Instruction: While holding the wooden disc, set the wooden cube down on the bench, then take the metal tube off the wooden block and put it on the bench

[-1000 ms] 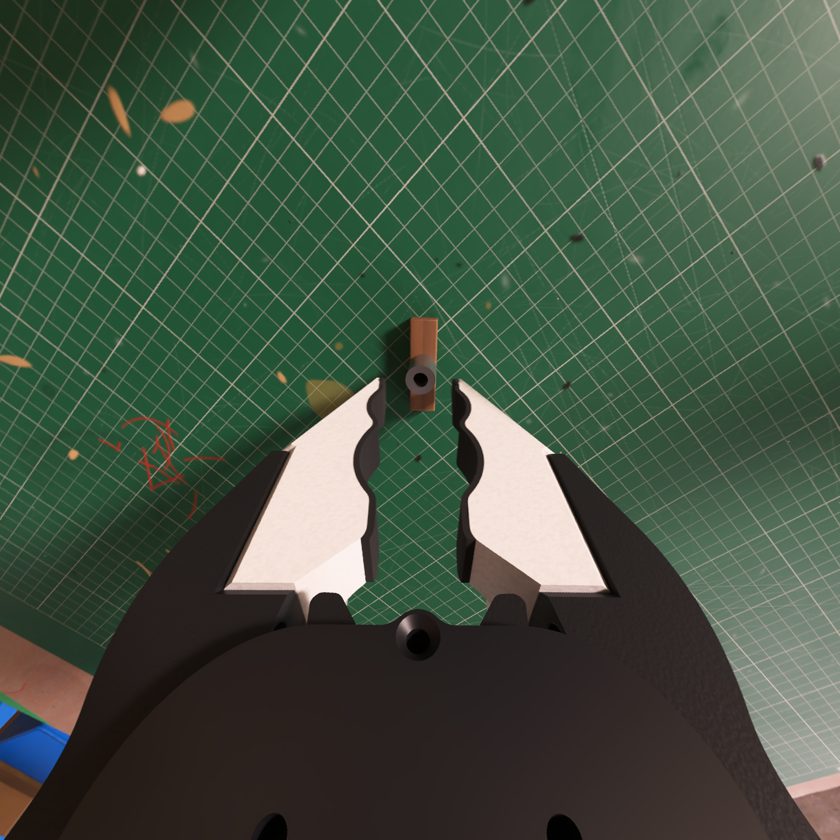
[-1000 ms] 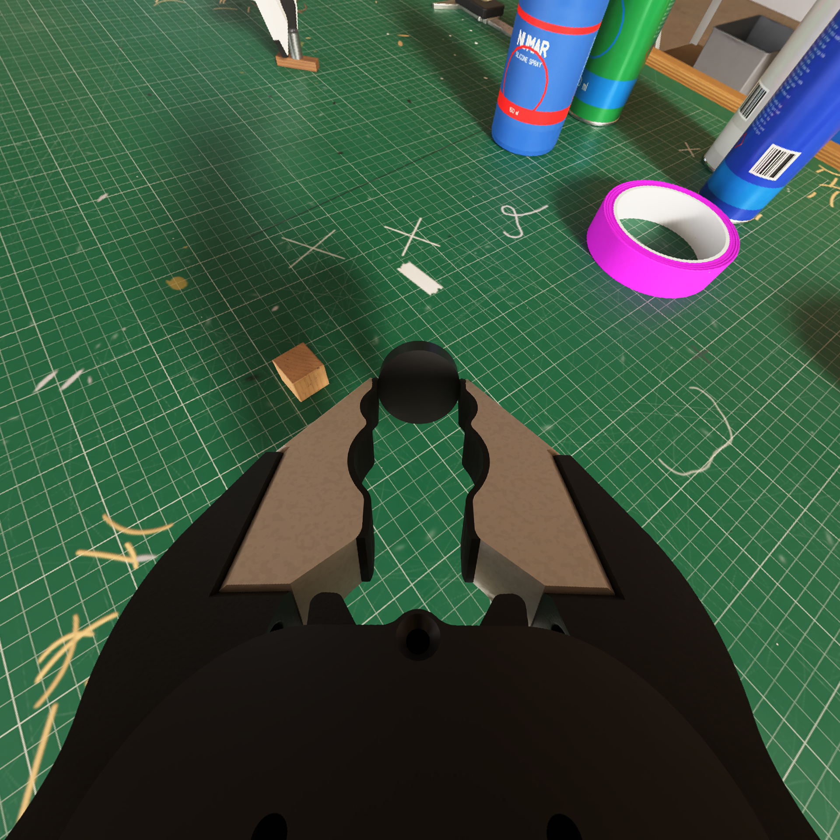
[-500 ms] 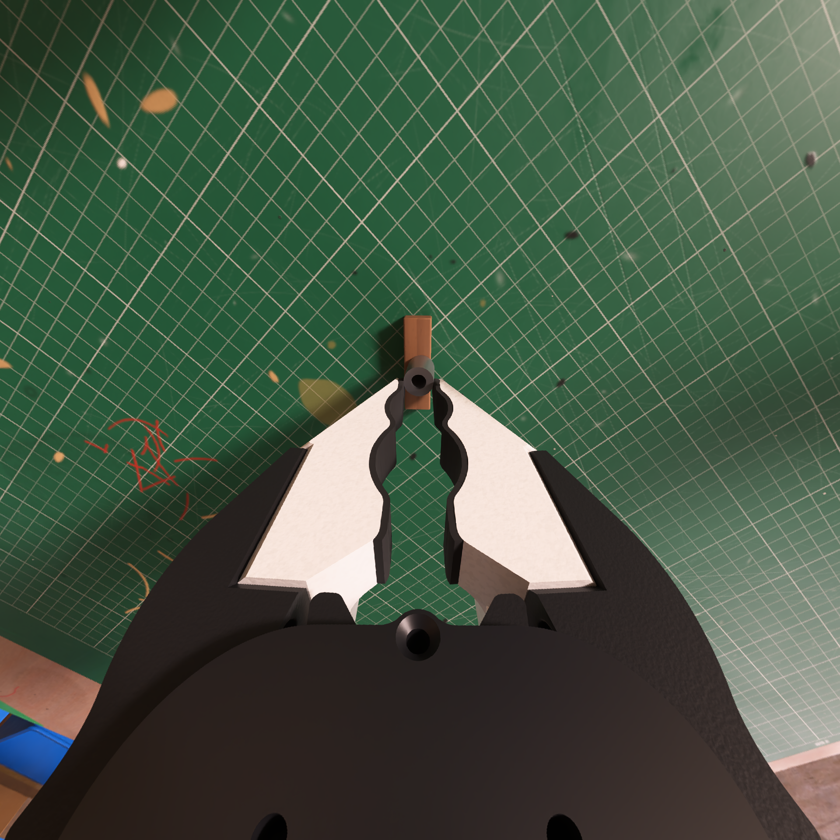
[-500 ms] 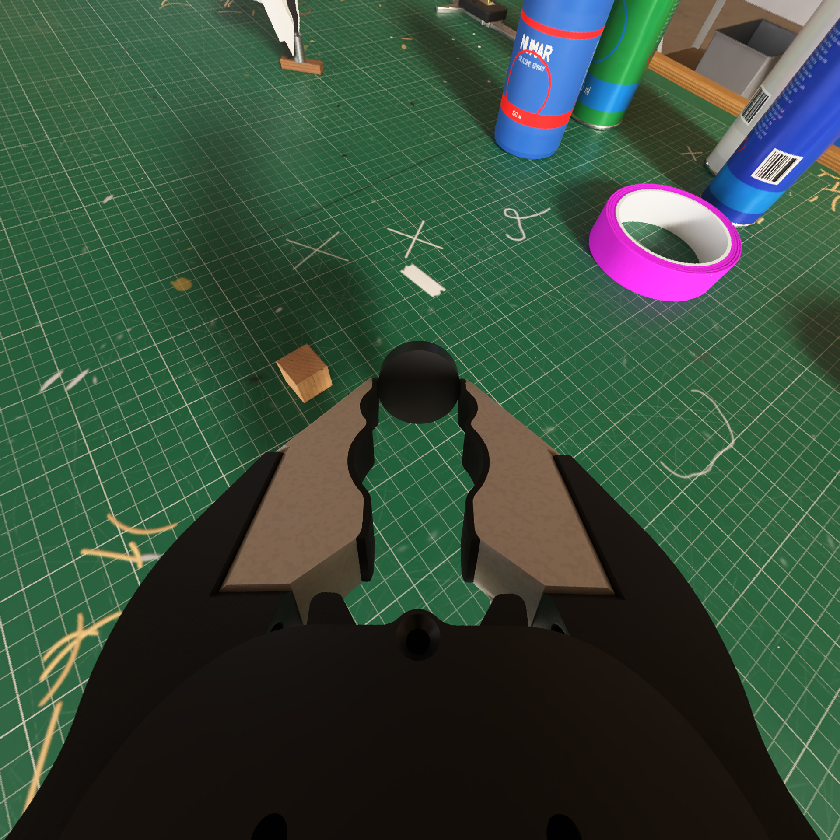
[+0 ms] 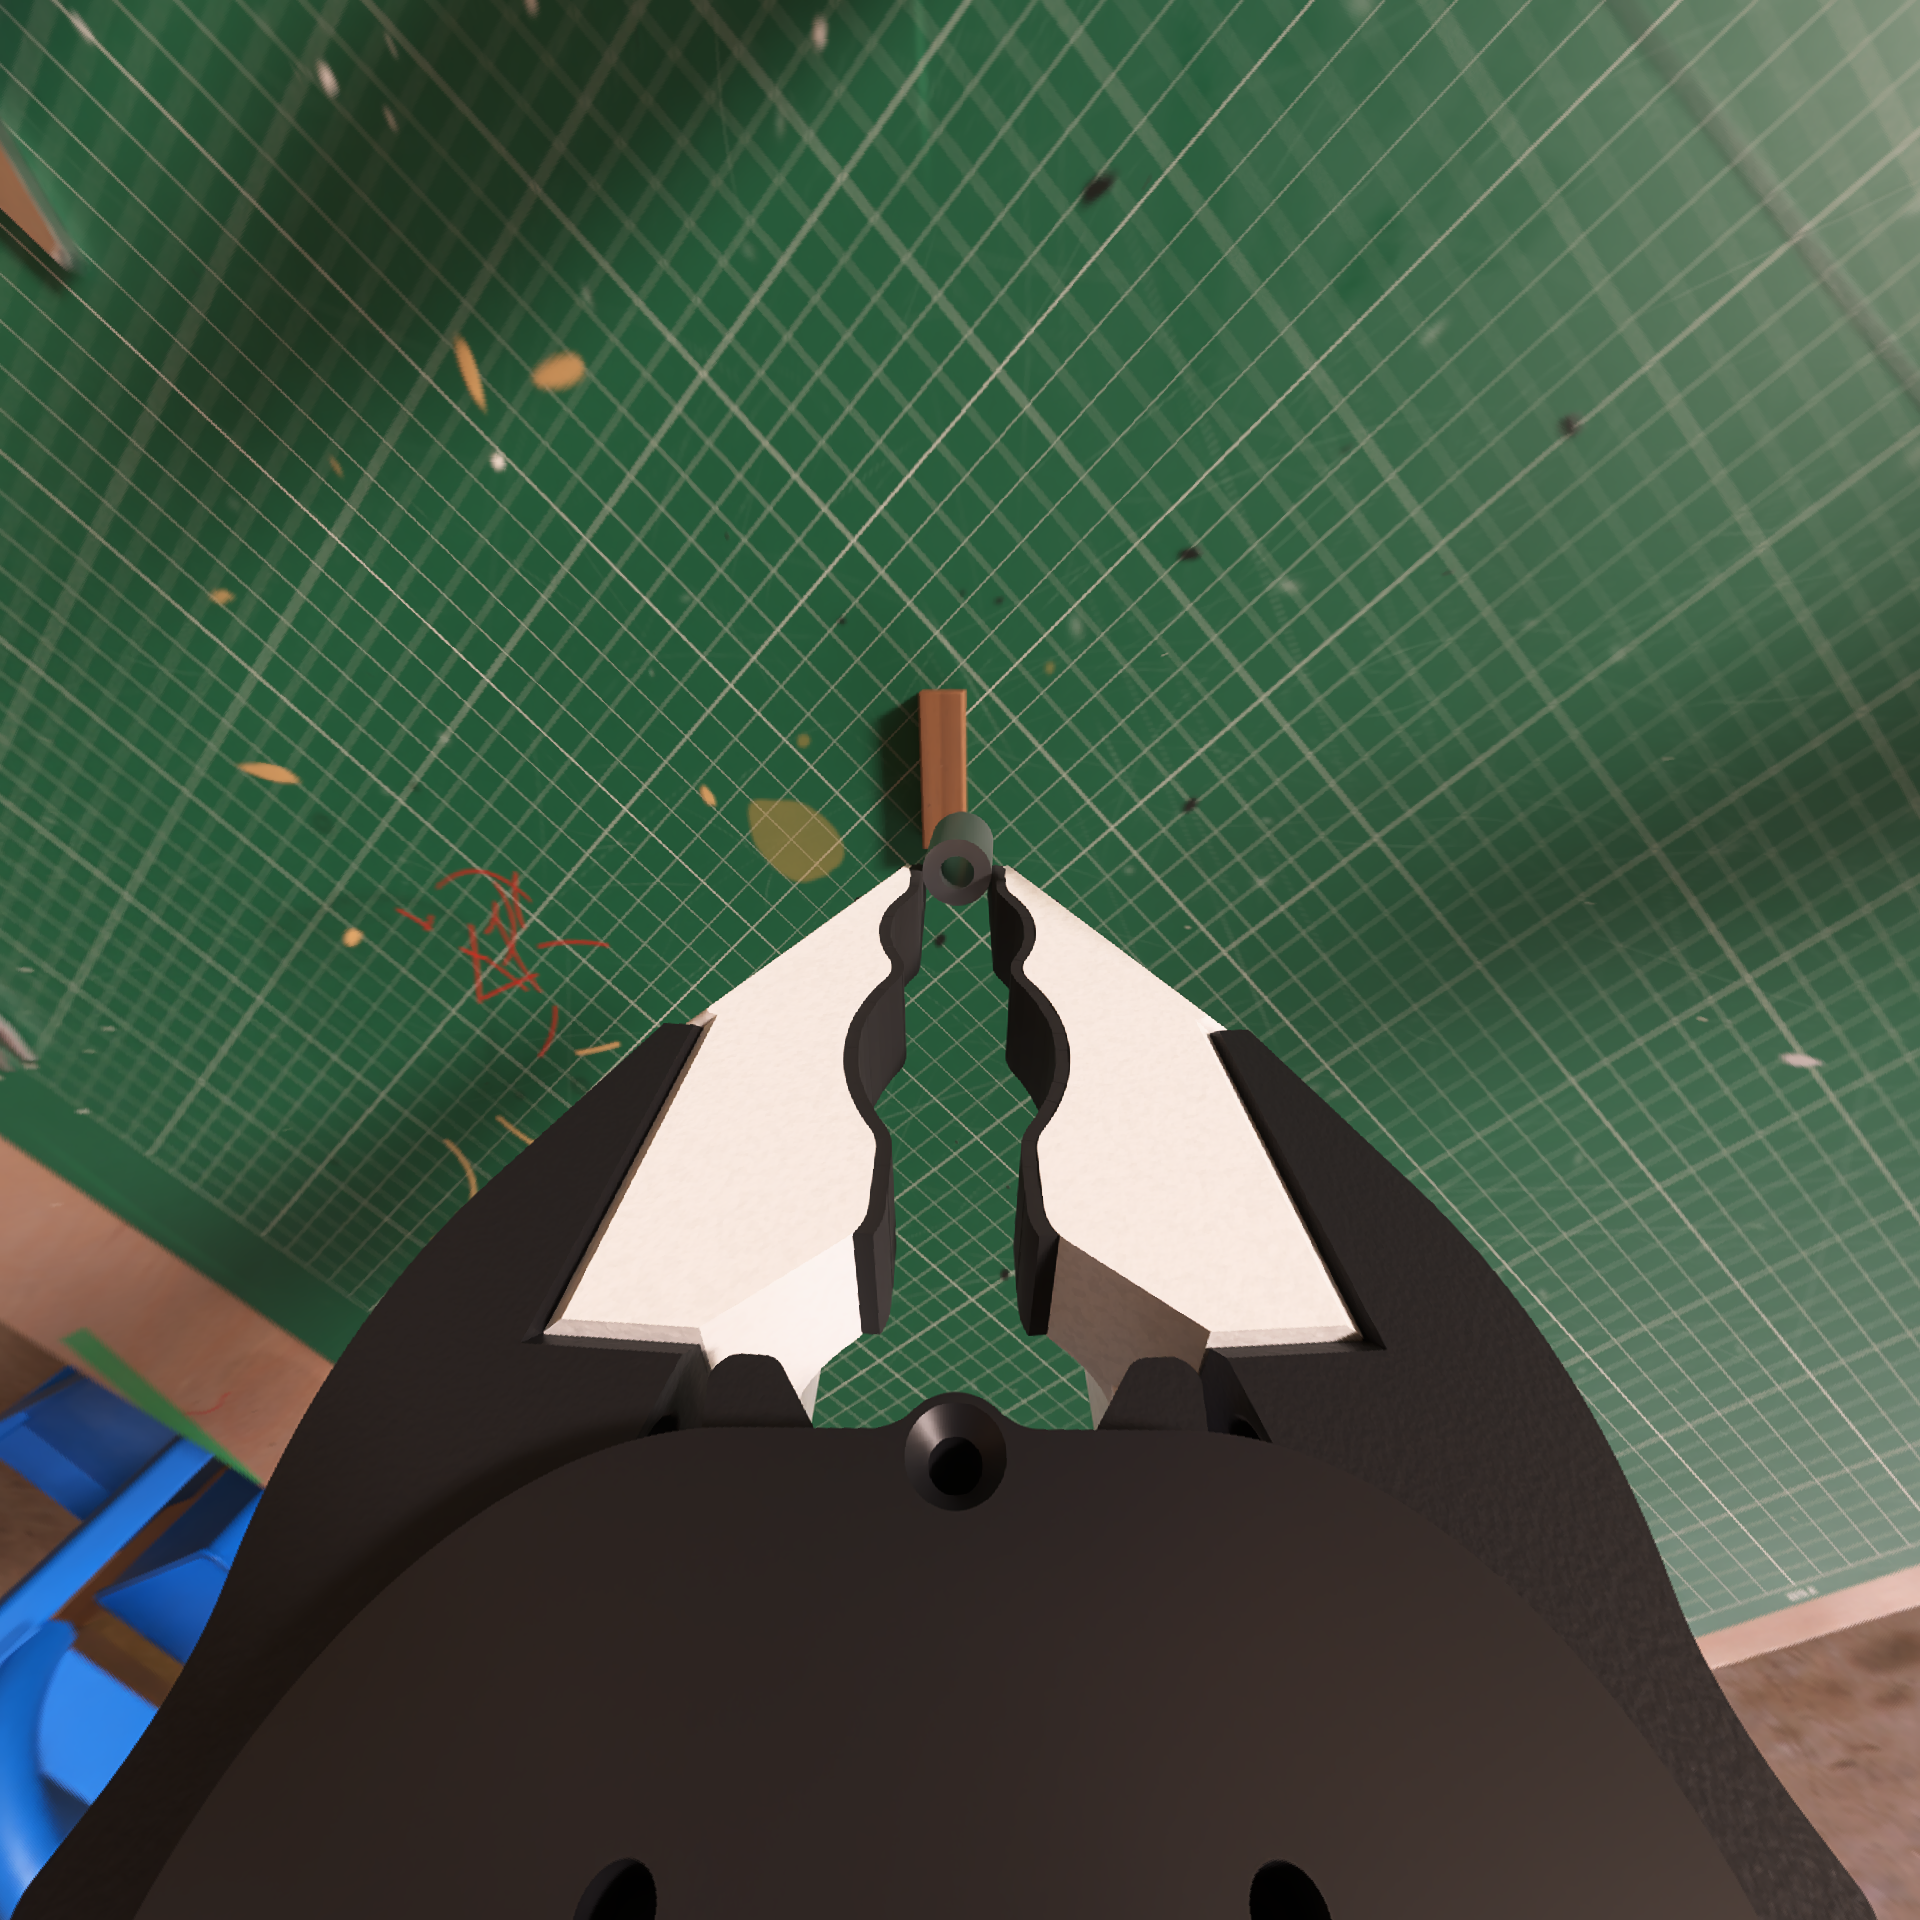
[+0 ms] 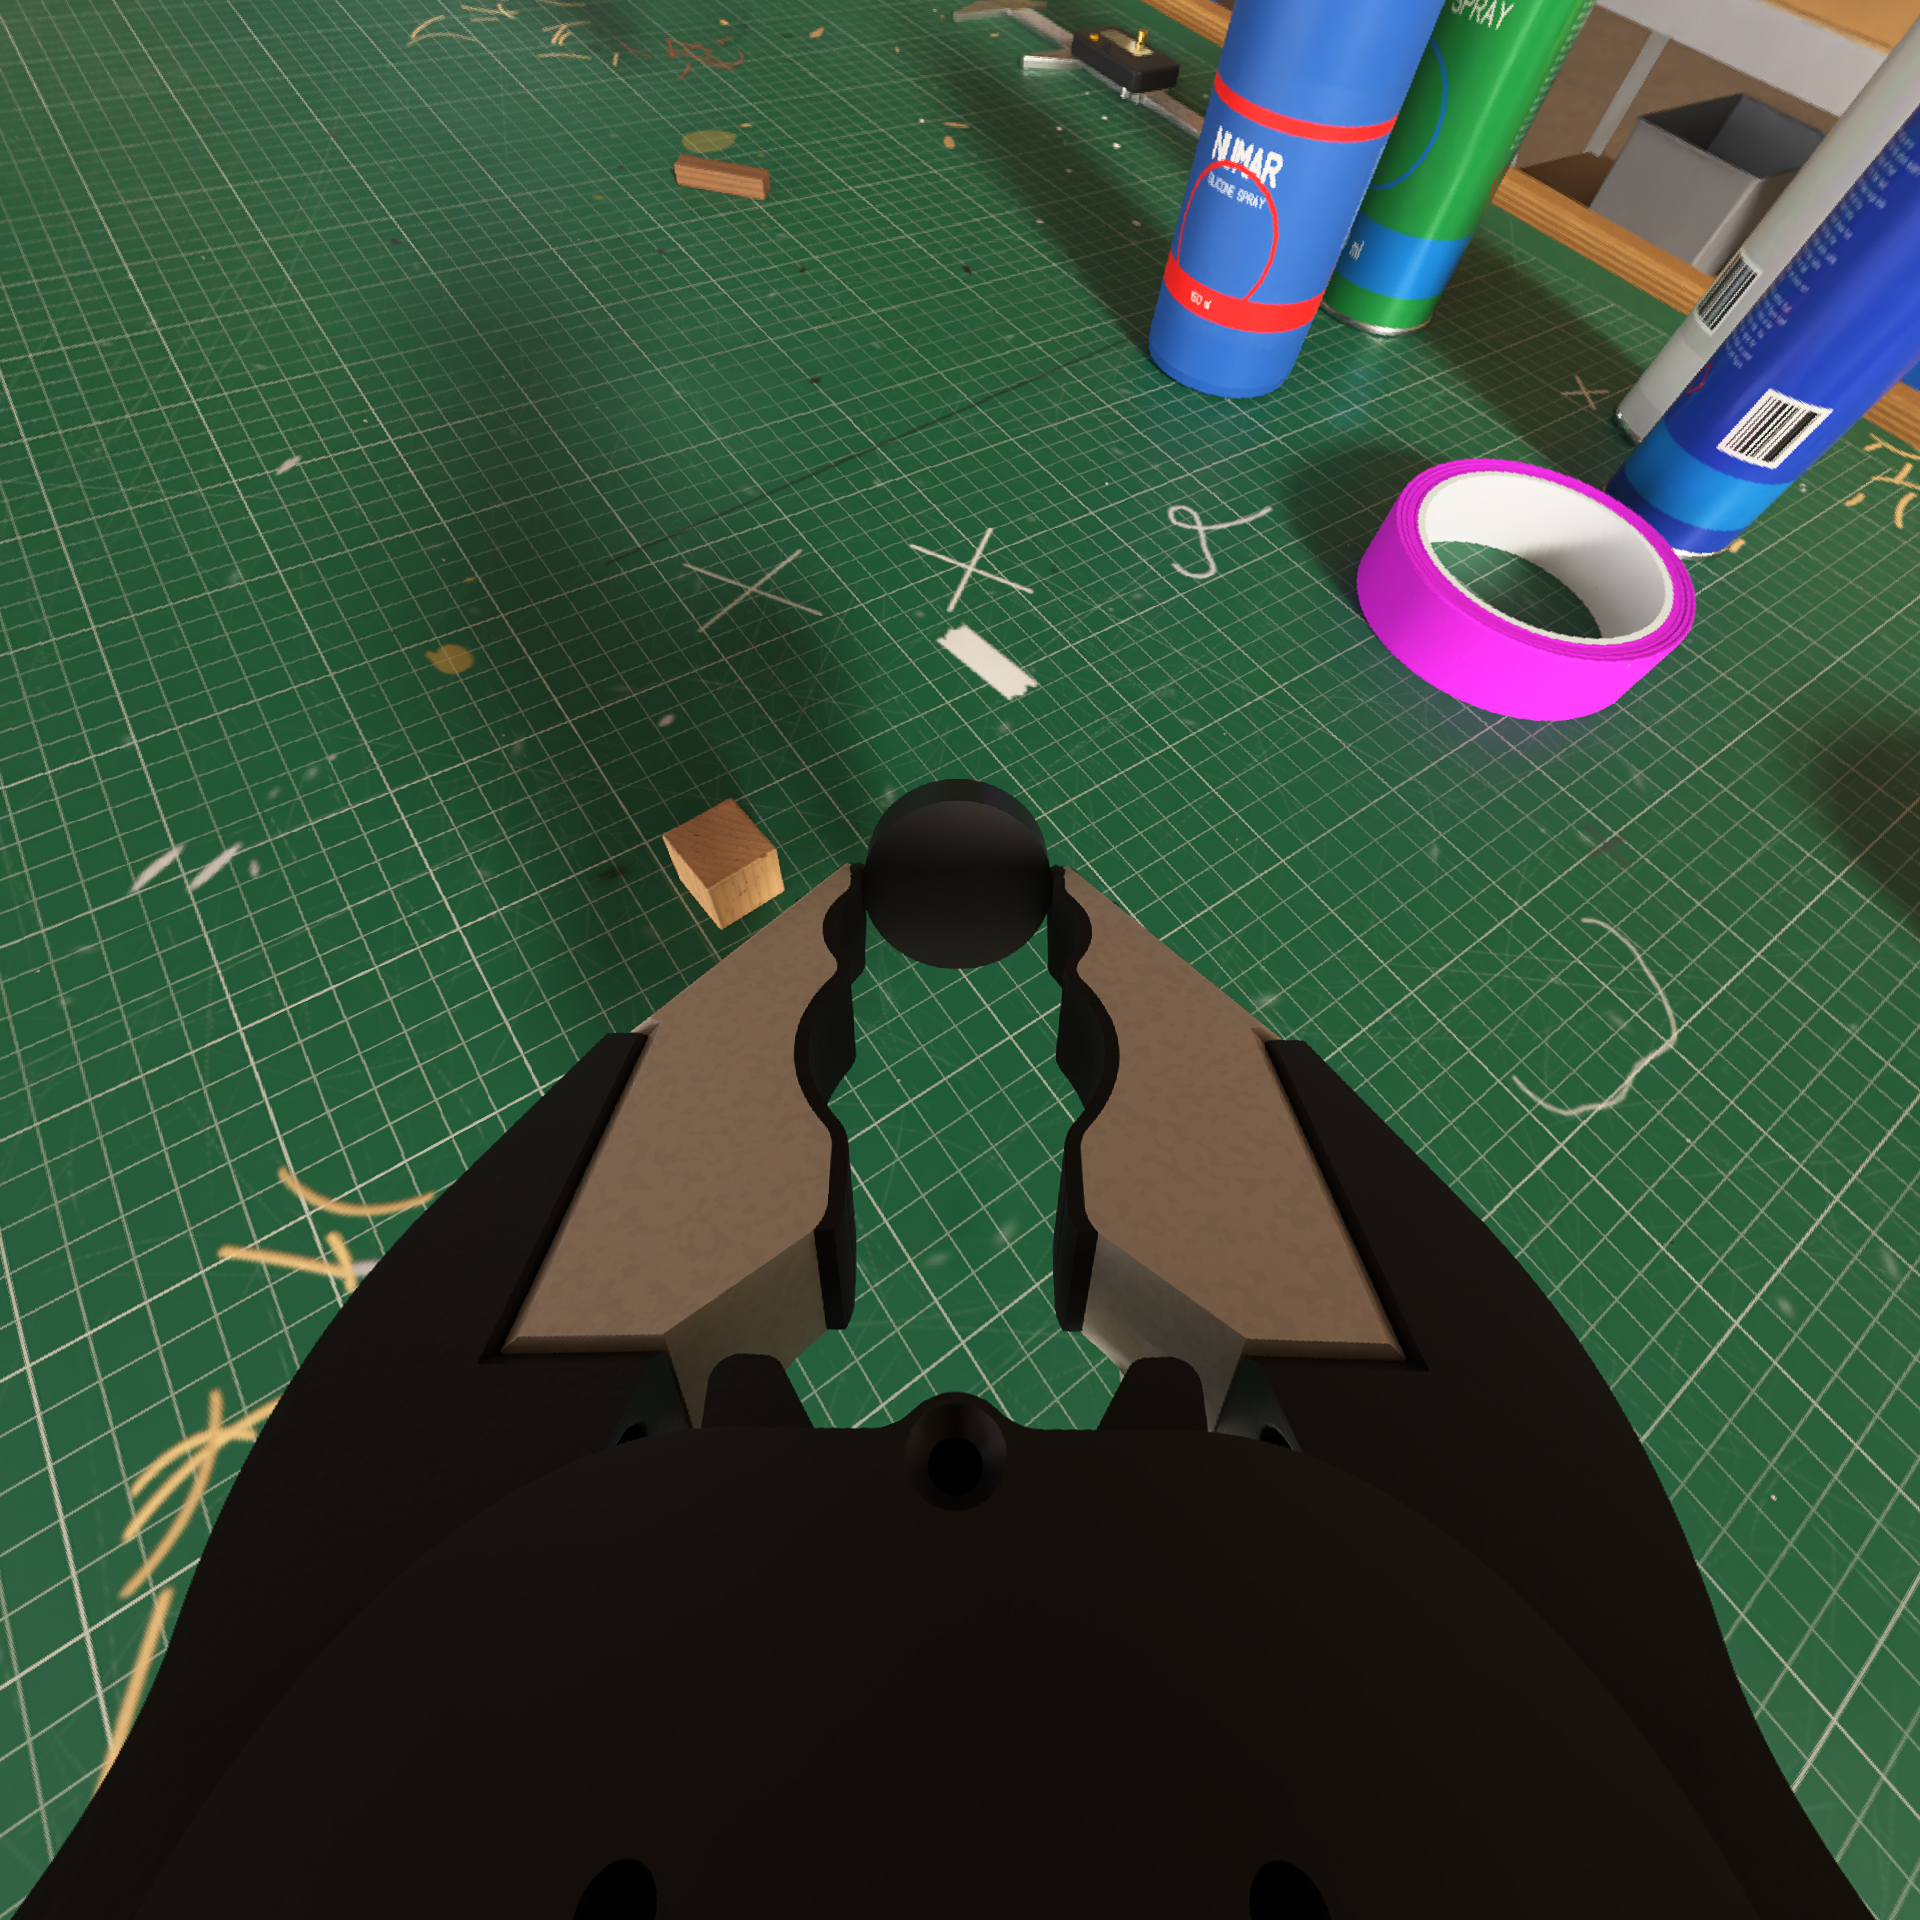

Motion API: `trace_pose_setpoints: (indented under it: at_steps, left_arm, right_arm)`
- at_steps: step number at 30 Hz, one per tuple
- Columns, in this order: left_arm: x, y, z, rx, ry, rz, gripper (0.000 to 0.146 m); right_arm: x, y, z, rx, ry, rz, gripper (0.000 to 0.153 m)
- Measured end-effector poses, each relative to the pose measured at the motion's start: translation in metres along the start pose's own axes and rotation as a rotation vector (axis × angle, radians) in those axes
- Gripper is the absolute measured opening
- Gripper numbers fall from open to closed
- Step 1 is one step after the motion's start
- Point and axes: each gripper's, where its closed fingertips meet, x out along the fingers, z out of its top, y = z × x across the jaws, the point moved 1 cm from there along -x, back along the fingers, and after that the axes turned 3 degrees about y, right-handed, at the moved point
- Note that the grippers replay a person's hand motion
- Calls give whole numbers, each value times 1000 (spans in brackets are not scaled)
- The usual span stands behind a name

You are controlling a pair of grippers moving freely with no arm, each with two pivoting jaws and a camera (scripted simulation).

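In the left wrist view my left gripper [image 5: 958, 883] is shut on the small grey metal tube [image 5: 961, 864], held end-on at the fingertips, well above the green mat. The brown wooden block [image 5: 942, 764] lies on the mat below, with nothing on it. In the right wrist view my right gripper [image 6: 956, 883] is shut on the wooden disc [image 6: 956, 878], which looks dark, held above the mat. The light wooden cube [image 6: 724, 860] rests on the mat just left of the right fingertips. The wooden block [image 6: 721, 176] also shows far off, bare.
A magenta tape roll [image 6: 1525, 588] lies to the right. Blue [image 6: 1262, 197] and green [image 6: 1439, 166] spray cans stand behind, another blue can [image 6: 1782, 384] at far right. Blue bins [image 5: 94, 1538] sit past the mat's edge [image 5: 208, 1236]. Wood shavings are scattered about.
My left gripper closed on the tube, then rose with it off the wooden block. It has left the right wrist view. The right gripper holds the disc almost still.
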Motion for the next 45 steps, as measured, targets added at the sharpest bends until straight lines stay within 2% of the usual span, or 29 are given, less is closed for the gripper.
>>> trace_pose_setpoints:
  at_steps: [6, 9, 12, 15, 19, 22, 25, 28, 34, 38, 41, 45]
  left_arm:
    - [-66, -45, 36, 101, -100, 23, 12]
    - [-91, -94, 63, 211, -165, 1, 12]
    - [-97, -164, 87, 353, -224, -53, 12]
    - [-84, -243, 105, 503, -260, -135, 12]
    - [-44, -332, 119, 645, -245, -212, 12]
    - [-8, -377, 123, 699, -205, -279, 12]
    - [25, -406, 123, 746, -147, -302, 12]
    - [43, -423, 127, 765, -141, -319, 12]
    - [46, -425, 130, 735, -154, -360, 12]
    - [42, -420, 131, 712, -190, -338, 46]
    - [25, -414, 133, 671, -290, -334, 50]
    - [-9, -391, 128, 555, -525, -342, 51]
  right_arm:
    - [-2, 3, 2, -27, -5, -5, 35]
    - [-6, 2, 5, -39, -15, -24, 35]
    - [-12, -2, 10, -34, -42, -41, 35]
    - [-18, -10, 12, -21, -59, -67, 35]
    - [-27, -33, 7, -12, -40, -178, 35]
    - [-31, -50, -1, 27, -6, -242, 35]
    - [-30, -54, -6, 68, 16, -236, 35]
    - [-29, -53, -8, 56, 26, -237, 35]
    - [-26, -49, -8, 34, 40, -230, 35]
    - [-25, -49, -8, 37, 38, -227, 35]
    - [-24, -48, -8, 37, 36, -225, 35]
    - [-22, -41, -5, 35, 15, -185, 35]
